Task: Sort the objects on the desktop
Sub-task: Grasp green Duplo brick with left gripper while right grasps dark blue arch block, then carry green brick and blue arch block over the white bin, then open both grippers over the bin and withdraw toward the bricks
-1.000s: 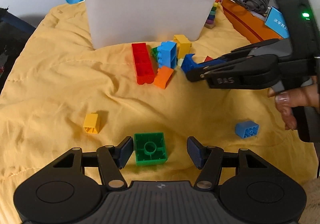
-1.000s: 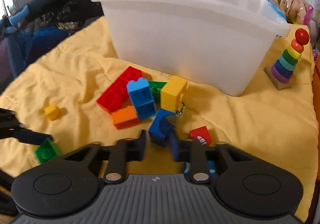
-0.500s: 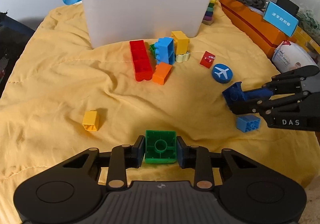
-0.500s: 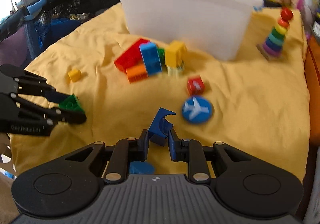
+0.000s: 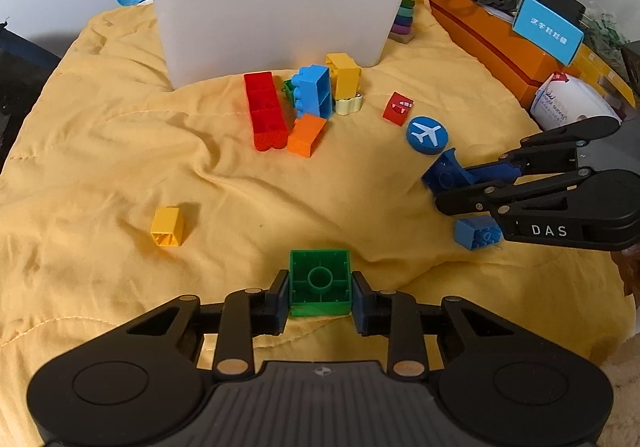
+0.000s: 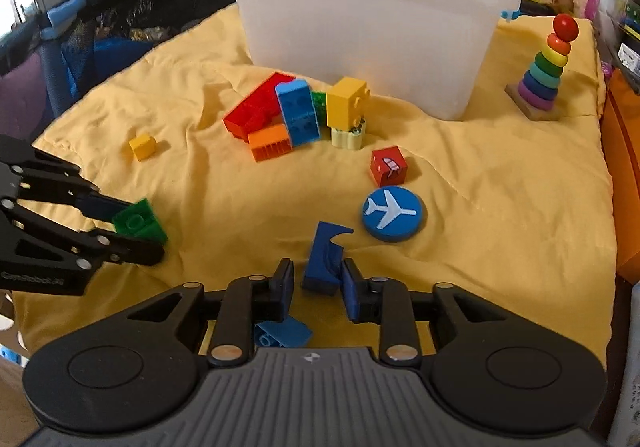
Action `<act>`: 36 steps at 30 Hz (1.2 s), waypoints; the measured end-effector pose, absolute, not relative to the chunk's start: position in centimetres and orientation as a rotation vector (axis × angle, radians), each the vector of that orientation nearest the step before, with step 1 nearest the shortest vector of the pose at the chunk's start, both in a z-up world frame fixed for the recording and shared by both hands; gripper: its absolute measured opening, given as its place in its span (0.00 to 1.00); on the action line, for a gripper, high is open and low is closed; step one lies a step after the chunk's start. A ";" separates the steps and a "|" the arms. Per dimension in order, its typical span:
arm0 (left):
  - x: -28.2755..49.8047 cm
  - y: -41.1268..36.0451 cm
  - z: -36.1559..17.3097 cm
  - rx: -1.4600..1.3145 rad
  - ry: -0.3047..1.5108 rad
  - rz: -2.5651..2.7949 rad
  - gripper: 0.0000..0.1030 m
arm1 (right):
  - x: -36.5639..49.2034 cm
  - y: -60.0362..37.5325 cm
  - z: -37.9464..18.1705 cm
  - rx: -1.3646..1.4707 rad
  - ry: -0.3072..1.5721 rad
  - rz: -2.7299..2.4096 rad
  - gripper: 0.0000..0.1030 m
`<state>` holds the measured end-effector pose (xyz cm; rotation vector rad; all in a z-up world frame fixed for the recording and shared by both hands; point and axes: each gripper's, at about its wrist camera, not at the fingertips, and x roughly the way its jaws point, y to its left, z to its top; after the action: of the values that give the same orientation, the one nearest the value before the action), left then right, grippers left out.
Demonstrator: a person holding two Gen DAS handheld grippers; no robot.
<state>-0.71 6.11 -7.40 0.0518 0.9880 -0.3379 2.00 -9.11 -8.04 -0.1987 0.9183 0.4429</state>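
My left gripper (image 5: 320,301) is shut on a green square brick (image 5: 320,282), low over the yellow cloth (image 5: 120,151); it also shows in the right wrist view (image 6: 138,223). My right gripper (image 6: 316,285) has its jaws parted around a dark blue arch brick (image 6: 324,261) that rests on the cloth, touching the right finger and apart from the left one. That brick also shows in the left wrist view (image 5: 446,173). A light blue brick (image 5: 478,233) lies just below the right gripper.
A white plastic bin (image 5: 272,3) stands at the back. In front of it lie red (image 5: 264,109), blue (image 5: 314,91), yellow (image 5: 344,75) and orange (image 5: 307,135) bricks. A small yellow cube (image 5: 168,226), a red cube (image 5: 398,108) and a blue plane disc (image 5: 427,134) lie apart. A ring stacker (image 6: 544,71) stands right.
My left gripper closed on the green brick. My right gripper carried the dark blue arch brick back from the pile to the near right, lowered it and opened its jaws.
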 end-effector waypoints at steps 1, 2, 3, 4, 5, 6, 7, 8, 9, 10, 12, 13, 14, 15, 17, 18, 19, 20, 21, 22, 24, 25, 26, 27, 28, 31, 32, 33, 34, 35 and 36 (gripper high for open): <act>-0.6 6.1 -7.2 0.051 0.987 -0.341 0.33 | 2.0 -9.1 -8.1 -0.202 0.923 0.446 0.23; -0.6 6.1 -6.9 0.051 0.978 -0.343 0.33 | 1.8 -9.2 -8.0 -0.200 0.919 0.453 0.23; -0.4 6.0 -6.3 0.055 0.963 -0.345 0.33 | 1.7 -9.2 -7.8 -0.203 0.911 0.456 0.23; -0.1 6.0 -5.4 0.059 0.938 -0.342 0.33 | 1.7 -9.2 -7.6 -0.214 0.904 0.456 0.23; 0.3 6.0 -4.6 0.057 0.917 -0.339 0.33 | 1.7 -9.1 -7.2 -0.227 0.892 0.454 0.23; 0.9 6.1 -3.5 0.053 0.889 -0.335 0.33 | 1.7 -9.1 -6.6 -0.232 0.871 0.451 0.23; 1.5 6.2 -2.6 0.050 0.863 -0.328 0.33 | 1.9 -9.2 -5.9 -0.231 0.851 0.449 0.23; 2.0 6.3 -1.6 0.046 0.838 -0.324 0.33 | 2.1 -9.3 -5.3 -0.229 0.833 0.448 0.23; 2.7 6.4 -0.5 0.045 0.808 -0.321 0.33 | 2.5 -9.3 -4.3 -0.231 0.807 0.442 0.23; 3.4 6.4 0.8 0.046 0.772 -0.313 0.33 | 2.8 -9.3 -3.6 -0.232 0.785 0.437 0.23; 4.7 6.6 3.2 0.047 0.709 -0.304 0.33 | 3.7 -9.3 -1.6 -0.240 0.729 0.429 0.23; 5.4 6.7 4.5 0.047 0.679 -0.299 0.33 | 4.2 -9.3 -0.7 -0.245 0.701 0.423 0.23; 6.0 6.8 5.4 0.048 0.653 -0.293 0.33 | 4.9 -9.3 0.5 -0.249 0.668 0.420 0.23; 6.9 7.0 6.5 0.050 0.627 -0.287 0.33 | 5.5 -9.3 1.4 -0.248 0.642 0.417 0.23; 8.4 7.2 8.0 0.048 0.597 -0.275 0.33 | 7.0 -9.4 2.9 -0.224 0.608 0.407 0.23; 9.2 7.4 8.6 0.050 0.579 -0.268 0.33 | 7.9 -9.5 3.5 -0.200 0.599 0.406 0.23; 10.0 7.3 9.1 0.064 0.558 -0.259 0.33 | 8.8 -9.7 4.2 -0.173 0.587 0.404 0.23; 10.9 7.2 9.4 0.089 0.532 -0.244 0.33 | 9.5 -9.6 4.8 -0.160 0.574 0.399 0.23; 11.6 7.0 9.5 0.103 0.516 -0.233 0.33 | 10.5 -9.6 5.5 -0.160 0.555 0.384 0.23; 12.6 6.9 9.6 0.100 0.516 -0.227 0.33 | 11.3 -9.4 5.9 -0.168 0.544 0.369 0.23; 14.8 7.0 9.1 0.068 0.525 -0.216 0.33 | 13.0 -9.5 6.2 -0.157 0.545 0.349 0.23; 15.7 6.9 8.5 0.069 0.539 -0.207 0.33 | 13.8 -9.6 6.2 -0.134 0.557 0.345 0.23; 16.7 6.7 7.8 0.071 0.561 -0.196 0.33 | 14.6 -9.7 6.0 -0.108 0.574 0.342 0.23; 17.6 6.6 6.8 0.071 0.580 -0.187 0.33 | 15.7 -9.7 5.7 -0.091 0.599 0.336 0.23; 18.6 6.5 5.8 0.074 0.607 -0.180 0.33 | 16.4 -9.7 5.4 -0.085 0.620 0.328 0.23; 20.1 6.6 3.5 0.045 0.669 -0.175 0.33 | 17.9 -9.3 4.1 -0.094 0.667 0.301 0.24; 20.5 6.5 2.9 0.037 0.687 -0.167 0.33 | 18.4 -9.2 3.5 -0.096 0.683 0.297 0.24; 20.4 6.6 2.7 0.031 0.697 -0.160 0.36 | 18.9 -9.0 2.8 -0.105 0.708 0.293 0.24; 20.5 6.7 2.4 0.021 0.709 -0.159 0.41 | 19.2 -8.9 2.4 -0.110 0.725 0.288 0.26; 20.2 6.8 2.4 0.014 0.709 -0.161 0.43 | 19.3 -8.8 2.0 -0.108 0.737 0.283 0.32; 19.8 6.8 2.6 0.014 0.699 -0.167 0.46 | 19.3 -8.8 1.8 -0.101 0.745 0.282 0.36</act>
<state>19.84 6.84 2.58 0.0138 0.6987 -0.1670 19.28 -8.84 1.84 -0.1013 0.7446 0.2822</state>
